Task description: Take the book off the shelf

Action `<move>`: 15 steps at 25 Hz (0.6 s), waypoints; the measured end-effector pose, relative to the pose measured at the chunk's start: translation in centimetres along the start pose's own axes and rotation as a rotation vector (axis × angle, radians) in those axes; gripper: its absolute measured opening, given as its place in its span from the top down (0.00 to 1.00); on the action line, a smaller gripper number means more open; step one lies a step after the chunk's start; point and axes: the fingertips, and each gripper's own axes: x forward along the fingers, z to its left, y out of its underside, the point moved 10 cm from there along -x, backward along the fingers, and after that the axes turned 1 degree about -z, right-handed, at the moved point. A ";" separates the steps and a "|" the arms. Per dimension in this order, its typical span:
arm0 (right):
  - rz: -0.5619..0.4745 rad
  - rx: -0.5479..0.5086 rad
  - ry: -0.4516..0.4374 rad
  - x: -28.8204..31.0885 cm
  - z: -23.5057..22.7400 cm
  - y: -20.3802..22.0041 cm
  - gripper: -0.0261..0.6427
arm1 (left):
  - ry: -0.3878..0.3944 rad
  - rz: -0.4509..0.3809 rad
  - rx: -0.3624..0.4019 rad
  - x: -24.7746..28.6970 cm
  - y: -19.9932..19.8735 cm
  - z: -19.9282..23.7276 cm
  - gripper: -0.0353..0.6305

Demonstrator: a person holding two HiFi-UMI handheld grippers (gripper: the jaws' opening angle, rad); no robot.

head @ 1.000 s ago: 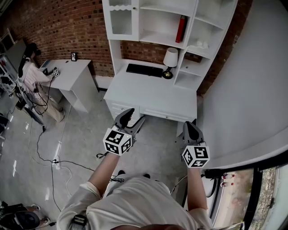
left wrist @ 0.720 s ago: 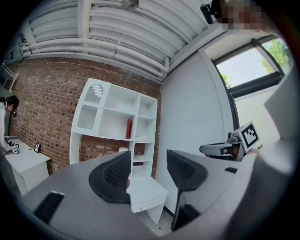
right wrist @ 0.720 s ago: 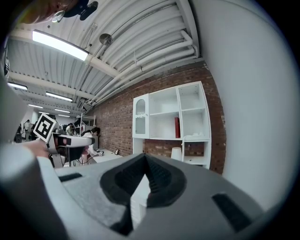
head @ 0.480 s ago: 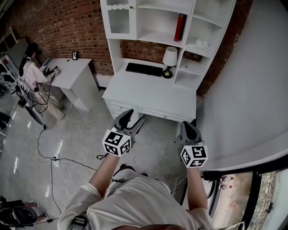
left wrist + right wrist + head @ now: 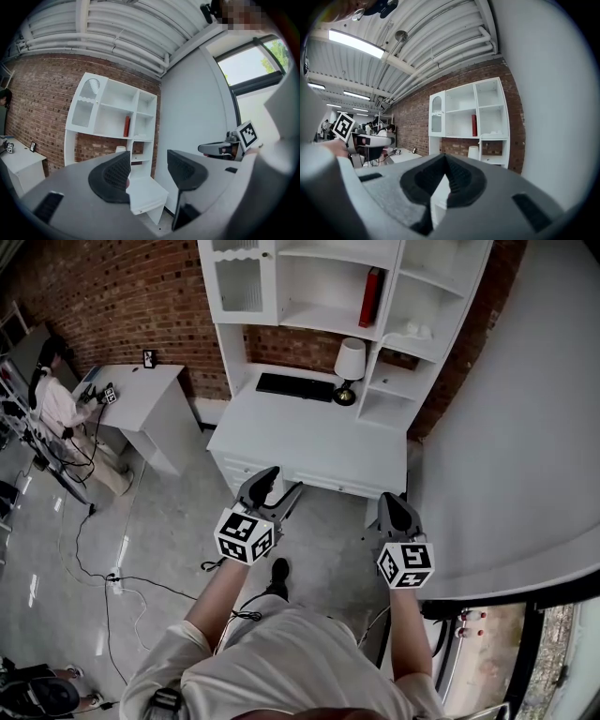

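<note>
One red book (image 5: 371, 297) stands upright at the right end of an open shelf (image 5: 319, 315), close against the white divider, in the cabinet above the desk (image 5: 319, 442). Nothing else shares that compartment, so its left cover is free.

It looks like a slim, stiff volume: probably light enough for one claw, rigid enough not to sag, but with a smooth cover that could slide under a weak pinch. The likeliest hold is across both covers near the spine, about halfway up. With the right cover so near the divider, the top may first need tipping outward.

Both claws hang low in front of the person, well apart from the shelf. The left claw (image 5: 279, 486) has its jaws apart with nothing between them. The right claw (image 5: 394, 507) has its jaws closed together on nothing.

On the desk sit a black keyboard (image 5: 295, 386) and a small lamp (image 5: 350, 367), directly under the reach path. Behind is a brick wall (image 5: 131, 296). Cables (image 5: 103, 563) trail over the grey floor (image 5: 169, 512), and a person (image 5: 52, 395) works at a smaller desk (image 5: 141, 395) to the left.
</note>
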 end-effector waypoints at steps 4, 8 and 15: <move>0.007 -0.001 0.018 2.2 -0.7 0.0 0.96 | 0.010 -0.001 -0.006 2.3 0.0 1.9 0.59; 0.014 -0.008 0.046 5.1 -1.5 -0.5 0.96 | 0.031 0.002 -0.010 5.3 -0.3 4.3 0.59; 0.027 -0.006 0.096 11.0 -2.3 -1.4 0.96 | 0.072 0.017 -0.001 10.6 -1.2 9.3 0.59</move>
